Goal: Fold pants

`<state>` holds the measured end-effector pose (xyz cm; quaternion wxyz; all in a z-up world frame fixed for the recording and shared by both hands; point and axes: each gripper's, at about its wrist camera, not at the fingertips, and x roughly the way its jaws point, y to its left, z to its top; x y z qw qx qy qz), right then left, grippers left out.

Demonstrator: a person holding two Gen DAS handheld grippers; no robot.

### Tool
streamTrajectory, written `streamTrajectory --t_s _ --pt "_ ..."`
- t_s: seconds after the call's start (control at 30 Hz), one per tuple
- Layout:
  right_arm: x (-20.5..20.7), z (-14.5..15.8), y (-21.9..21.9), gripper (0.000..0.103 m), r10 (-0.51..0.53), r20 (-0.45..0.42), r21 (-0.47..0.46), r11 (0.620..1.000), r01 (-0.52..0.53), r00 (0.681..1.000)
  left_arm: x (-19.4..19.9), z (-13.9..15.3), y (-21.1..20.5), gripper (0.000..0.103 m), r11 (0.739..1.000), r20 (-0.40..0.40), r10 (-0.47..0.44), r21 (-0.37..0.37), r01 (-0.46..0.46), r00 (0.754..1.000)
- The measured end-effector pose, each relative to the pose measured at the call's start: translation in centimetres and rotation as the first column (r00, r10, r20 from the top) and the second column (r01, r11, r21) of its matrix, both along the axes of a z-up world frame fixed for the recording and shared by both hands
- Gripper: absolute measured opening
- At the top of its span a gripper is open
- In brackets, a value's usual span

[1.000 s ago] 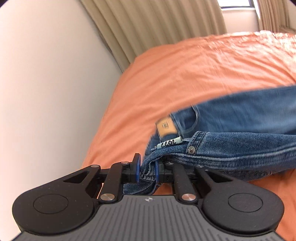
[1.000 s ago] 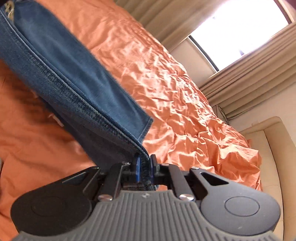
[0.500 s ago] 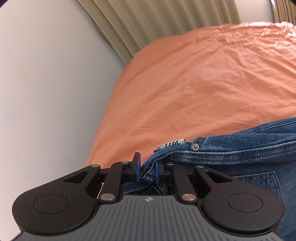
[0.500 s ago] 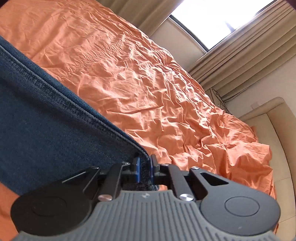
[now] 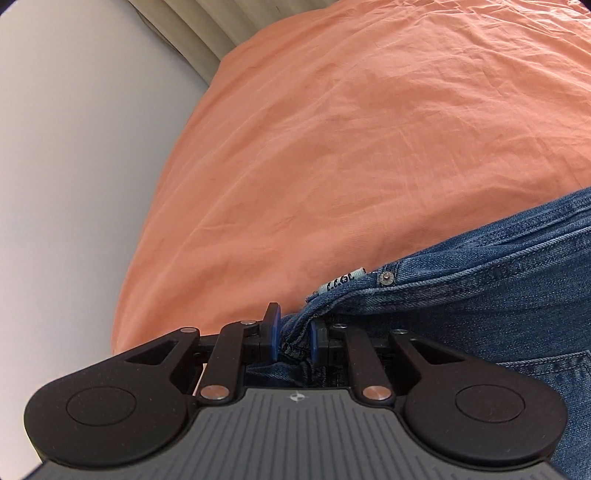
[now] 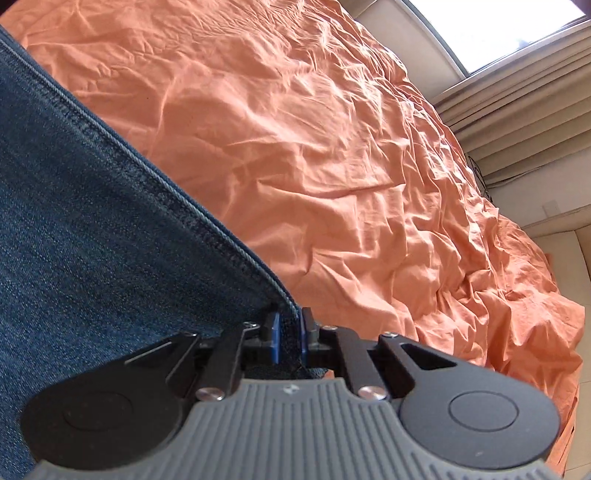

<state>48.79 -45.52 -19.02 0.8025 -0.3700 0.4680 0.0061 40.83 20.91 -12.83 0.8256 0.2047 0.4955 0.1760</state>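
Blue jeans (image 5: 480, 295) stretch to the right in the left wrist view, low over the orange bed sheet (image 5: 369, 147). A bunched fold at their waistband corner, by a white size tag (image 5: 343, 279) and a rivet, is clamped in my left gripper (image 5: 293, 334). In the right wrist view the darker leg of the jeans (image 6: 92, 221) fills the left side, its stitched edge running down to my right gripper (image 6: 289, 334), which is shut on the hem corner. Both blue pads press on denim.
The wrinkled orange sheet (image 6: 351, 166) covers the whole bed. A pale wall (image 5: 74, 184) and beige curtain (image 5: 199, 33) border the bed's left. A bright window (image 6: 517, 33), curtains and a cream padded seat or headboard (image 6: 565, 258) lie at the right.
Both grippers have come down and forward with the jeans. The jeans were hanging in the air and now lie low over the sheet. The brown waist patch has gone out of view.
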Motion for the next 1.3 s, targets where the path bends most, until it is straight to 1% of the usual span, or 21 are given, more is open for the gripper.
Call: streamTrajectory --t_s 0.07,0.1,0.17,0.23,0.33,0.47,0.5,0.53,0.6,0.67,0.7,0.73,0.77,0.8,0.83,0.87,0.9,1.0,1.07,1.17,1.3 --pt "-0.1 0.0 0.0 0.003 -0.012 0.018 -0.004 1.0 0.012 1.0 -0.2 0.4 -0.2 0.018 1.0 0.031 0.01 0.002 -0.01 0.999" --pt "-0.4 0.3 0.1 0.003 -0.012 0.035 -0.009 1.0 0.013 0.999 -0.6 0.9 -0.4 0.018 1.0 0.07 0.018 0.001 -0.018 0.997" --pt "-1.0 1.2 -0.2 0.003 -0.016 0.068 0.0 1.0 0.016 0.998 -1.6 2.5 -0.4 0.018 0.999 0.147 0.029 -0.025 -0.026 0.989" --pt "-1.2 1.9 -0.9 0.003 -0.043 0.075 0.016 0.999 0.042 0.996 -2.2 3.4 -0.1 0.018 0.999 0.179 0.027 -0.047 -0.019 0.983" --pt "-0.8 1.7 -0.7 0.003 -0.071 0.08 0.014 0.997 0.07 0.994 -1.6 3.3 0.1 0.018 0.998 0.18 0.046 -0.061 -0.036 0.983" --pt "-0.1 0.4 0.0 0.003 -0.097 0.071 -0.027 0.995 0.099 0.993 0.0 2.8 0.0 0.018 0.993 0.187 0.083 -0.097 -0.066 0.979" --pt "0.1 0.0 0.2 0.003 -0.102 0.066 -0.037 0.994 0.105 0.993 0.2 2.7 0.1 0.02 0.992 0.179 0.087 -0.103 -0.069 0.98" --pt "0.2 -0.4 0.5 0.004 -0.104 0.065 -0.051 0.993 0.108 0.992 0.3 2.6 0.4 0.027 0.991 0.175 0.1 -0.106 -0.082 0.979" --pt "0.3 -0.6 0.9 0.007 -0.12 0.076 -0.058 0.991 0.124 0.99 0.3 2.4 0.6 0.027 0.989 0.153 0.098 -0.122 -0.08 0.983" --pt "0.4 -0.4 0.8 0.013 -0.139 0.084 -0.044 0.989 0.143 0.987 0.3 2.3 0.7 0.029 0.991 0.133 0.078 -0.114 -0.063 0.988" --pt "0.4 -0.1 0.8 0.019 -0.147 0.091 -0.037 0.988 0.151 0.985 0.3 2.4 0.8 0.029 0.992 0.127 0.071 -0.116 -0.057 0.989" --pt "0.3 0.2 0.9 0.039 -0.158 0.104 -0.038 0.986 0.163 0.982 0.3 2.6 0.9 0.03 0.991 0.123 0.069 -0.125 -0.054 0.99" --pt "0.3 0.6 1.0 0.049 -0.172 0.125 -0.041 0.983 0.179 0.977 0.3 2.9 1.1 0.032 0.989 0.119 0.07 -0.142 -0.053 0.99" --pt "0.1 1.2 1.1 0.063 -0.181 0.141 -0.032 0.982 0.188 0.973 0.3 3.2 1.3 0.04 0.987 0.117 0.071 -0.155 -0.052 0.991" --pt "-0.1 2.0 1.2 0.064 -0.189 0.152 -0.005 0.981 0.192 0.97 0.2 3.6 1.5 0.074 0.983 0.125 0.069 -0.178 -0.046 0.99" --pt "-0.2 2.7 1.5 0.064 -0.196 0.157 0.018 0.981 0.196 0.968 0.0 4.3 1.7 0.093 0.978 0.147 0.06 -0.206 -0.029 0.987" --pt "-0.5 3.3 1.9 0.064 -0.198 0.162 0.034 0.98 0.195 0.967 -0.2 5.0 1.8 0.093 0.972 0.173 0.051 -0.235 -0.01 0.984" --pt "-1.6 5.1 4.0 0.065 -0.197 0.169 0.082 0.979 0.186 0.966 -0.8 6.7 2.0 0.092 0.96 0.192 0.064 -0.281 -0.007 0.979" --pt "-2.6 6.3 5.9 0.065 -0.203 0.145 0.163 0.97 0.179 0.968 -1.7 7.6 2.0 0.089 0.952 0.193 0.058 -0.305 0.004 0.98" --pt "-4.3 7.6 9.2 0.055 -0.197 0.078 0.314 0.935 0.164 0.977 -3.7 8.5 2.5 0.087 0.935 0.159 0.067 -0.355 -0.006 0.985" --pt "-6.8 8.2 15.7 0.04 -0.112 0.008 0.475 0.875 0.095 0.994 -7.0 9.3 4.3 0.085 0.921 0.139 0.093 -0.389 -0.032 0.986"
